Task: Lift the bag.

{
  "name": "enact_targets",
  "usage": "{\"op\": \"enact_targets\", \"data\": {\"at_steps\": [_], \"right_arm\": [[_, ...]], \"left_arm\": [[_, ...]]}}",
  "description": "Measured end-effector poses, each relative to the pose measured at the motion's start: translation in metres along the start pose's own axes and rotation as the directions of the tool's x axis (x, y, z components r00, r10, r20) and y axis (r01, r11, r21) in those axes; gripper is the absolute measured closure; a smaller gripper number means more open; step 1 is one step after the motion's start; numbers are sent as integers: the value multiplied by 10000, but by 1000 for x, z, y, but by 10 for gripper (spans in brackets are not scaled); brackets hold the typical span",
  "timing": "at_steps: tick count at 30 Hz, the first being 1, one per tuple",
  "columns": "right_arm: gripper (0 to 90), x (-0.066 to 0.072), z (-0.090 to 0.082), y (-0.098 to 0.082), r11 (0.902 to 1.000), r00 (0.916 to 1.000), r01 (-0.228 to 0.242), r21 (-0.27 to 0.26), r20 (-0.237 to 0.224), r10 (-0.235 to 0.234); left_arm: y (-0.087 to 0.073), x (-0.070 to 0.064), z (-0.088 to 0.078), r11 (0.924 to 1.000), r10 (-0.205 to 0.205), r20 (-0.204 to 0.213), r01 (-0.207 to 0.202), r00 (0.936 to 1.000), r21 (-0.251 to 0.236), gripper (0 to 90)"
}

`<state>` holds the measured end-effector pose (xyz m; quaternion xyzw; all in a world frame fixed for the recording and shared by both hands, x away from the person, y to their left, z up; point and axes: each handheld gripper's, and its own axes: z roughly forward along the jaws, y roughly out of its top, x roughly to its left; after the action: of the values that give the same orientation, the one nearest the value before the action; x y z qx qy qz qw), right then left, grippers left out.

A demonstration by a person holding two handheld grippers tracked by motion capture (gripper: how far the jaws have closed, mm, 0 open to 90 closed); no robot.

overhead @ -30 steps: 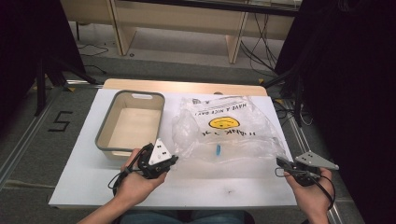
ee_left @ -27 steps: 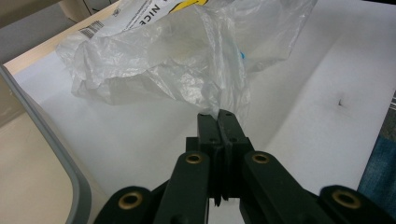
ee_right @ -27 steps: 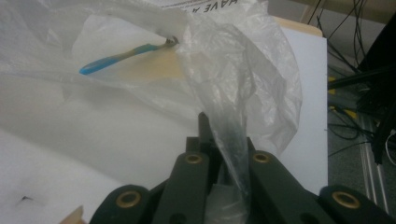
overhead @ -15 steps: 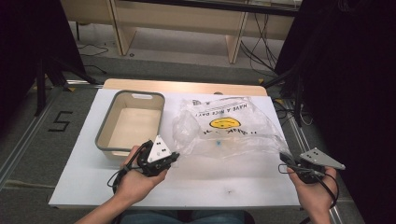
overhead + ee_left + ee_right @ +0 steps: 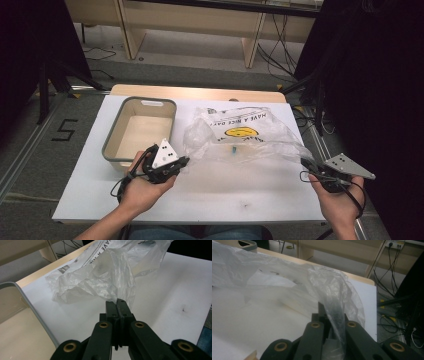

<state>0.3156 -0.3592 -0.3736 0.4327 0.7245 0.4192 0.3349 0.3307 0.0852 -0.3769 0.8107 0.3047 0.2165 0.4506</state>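
Observation:
A clear plastic bag [image 5: 250, 142] with a yellow smiley and "HAVE A NICE DAY" print lies spread across the white table [image 5: 225, 195]. My left gripper [image 5: 186, 161] is shut at the bag's left edge, and in the left gripper view the film [image 5: 105, 275] hangs right down onto the closed tips [image 5: 117, 302]. My right gripper [image 5: 303, 163] is shut on the bag's right edge. In the right gripper view a strip of plastic [image 5: 334, 295] runs down between the jaws [image 5: 325, 308]. A small blue thing [image 5: 233, 149] shows through the bag.
A grey-rimmed beige bin [image 5: 112, 145] stands empty at the table's left, just beyond my left hand; its rim [image 5: 32, 310] is close to the left jaws. Cables and wooden furniture legs lie on the floor past the table's far edge [image 5: 200, 92].
The bag now lies pulled out wider between the two grippers, its right edge drawn toward the right gripper. Both hands have shifted only slightly.

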Motion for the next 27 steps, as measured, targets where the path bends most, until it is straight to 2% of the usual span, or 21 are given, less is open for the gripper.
{"op": "enact_targets", "data": {"at_steps": [4,19,27], "right_arm": [[900,1,-1,3,9999,10000,58,-113,-1,-58],[900,8,-7,16,9977,9997,216,-650,-87,-222],[900,8,-9,24,9952,9995,312,-926,-71,-320]], "left_arm": [[3,5,-2,9997,-163,-94,161,9998,-168,893],[15,22,-16,9962,-392,-572,346,9976,-796,893],[20,30,-19,9944,-525,-744,453,9958,-960,893]]}}
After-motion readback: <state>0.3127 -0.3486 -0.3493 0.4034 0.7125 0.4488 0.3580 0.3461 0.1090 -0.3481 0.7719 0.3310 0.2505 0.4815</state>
